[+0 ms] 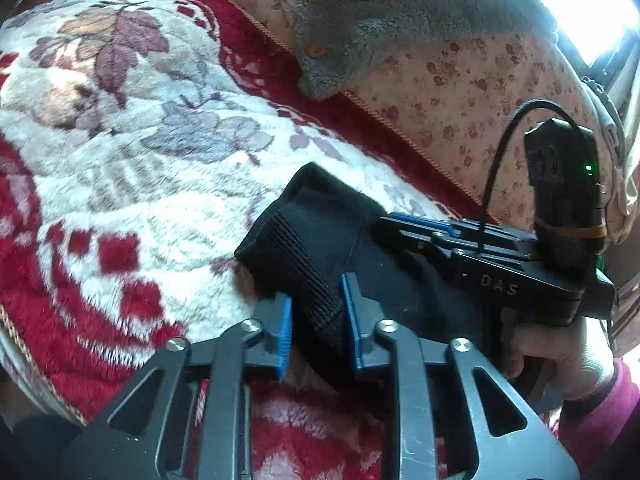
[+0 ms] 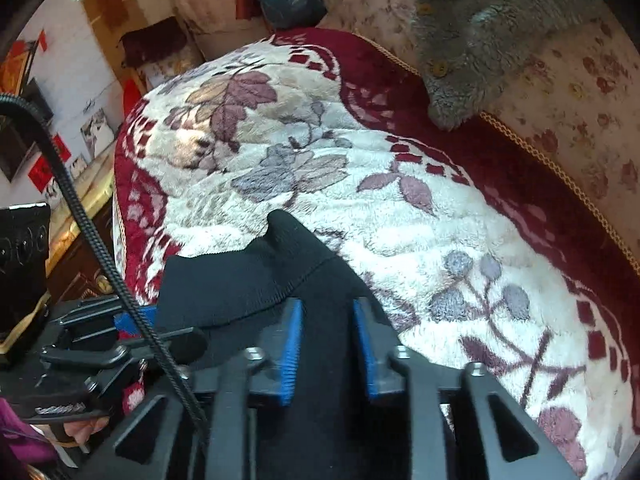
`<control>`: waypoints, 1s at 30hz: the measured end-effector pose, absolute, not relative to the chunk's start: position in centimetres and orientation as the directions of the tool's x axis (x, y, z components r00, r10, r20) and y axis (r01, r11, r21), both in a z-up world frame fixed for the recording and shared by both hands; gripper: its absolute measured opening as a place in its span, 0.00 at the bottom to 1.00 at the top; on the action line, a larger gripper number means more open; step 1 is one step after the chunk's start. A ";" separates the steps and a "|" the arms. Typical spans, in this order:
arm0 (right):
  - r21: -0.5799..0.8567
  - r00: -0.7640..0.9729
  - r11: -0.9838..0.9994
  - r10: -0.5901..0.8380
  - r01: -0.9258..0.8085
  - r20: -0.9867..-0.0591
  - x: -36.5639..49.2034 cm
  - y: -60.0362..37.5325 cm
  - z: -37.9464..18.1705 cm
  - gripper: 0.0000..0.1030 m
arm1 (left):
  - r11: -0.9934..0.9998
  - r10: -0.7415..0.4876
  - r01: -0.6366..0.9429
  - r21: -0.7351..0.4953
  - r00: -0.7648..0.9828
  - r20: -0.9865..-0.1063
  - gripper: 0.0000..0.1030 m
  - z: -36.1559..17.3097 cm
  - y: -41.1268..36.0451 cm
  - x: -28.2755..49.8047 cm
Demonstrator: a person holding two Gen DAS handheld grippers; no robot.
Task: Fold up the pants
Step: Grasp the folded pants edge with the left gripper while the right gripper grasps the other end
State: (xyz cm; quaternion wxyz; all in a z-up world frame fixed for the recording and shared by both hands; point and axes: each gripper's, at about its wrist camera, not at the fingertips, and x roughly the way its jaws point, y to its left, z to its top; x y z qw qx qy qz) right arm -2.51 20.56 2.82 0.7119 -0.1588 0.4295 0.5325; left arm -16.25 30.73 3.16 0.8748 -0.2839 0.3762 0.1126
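The black pants (image 1: 320,232) lie bunched on a plush blanket, with the ribbed waistband toward the camera. In the left wrist view my left gripper (image 1: 318,326) has its blue pads pressed on that ribbed band. My right gripper (image 1: 400,226) comes in from the right and bites the pants' far edge, held by a hand in a pink sleeve (image 1: 560,368). In the right wrist view my right gripper (image 2: 328,350) is shut on a fold of the pants (image 2: 240,280). There my left gripper (image 2: 136,318) shows at the left edge of the cloth.
A red and white floral blanket (image 1: 140,160) (image 2: 320,160) covers the surface. A grey fleece garment with buttons (image 1: 380,20) (image 2: 480,40) lies on a floral cushion (image 1: 460,92) at the back. Furniture and a wall (image 2: 80,100) stand beyond the blanket's left edge.
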 end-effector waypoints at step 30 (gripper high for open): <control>0.483 0.110 0.533 0.743 -0.695 -0.661 -1.2 7.1 8.5 0.41 | 0.842 0.078 -0.389 -0.373 0.774 -0.629 0.48 8.8 30.5 -19.2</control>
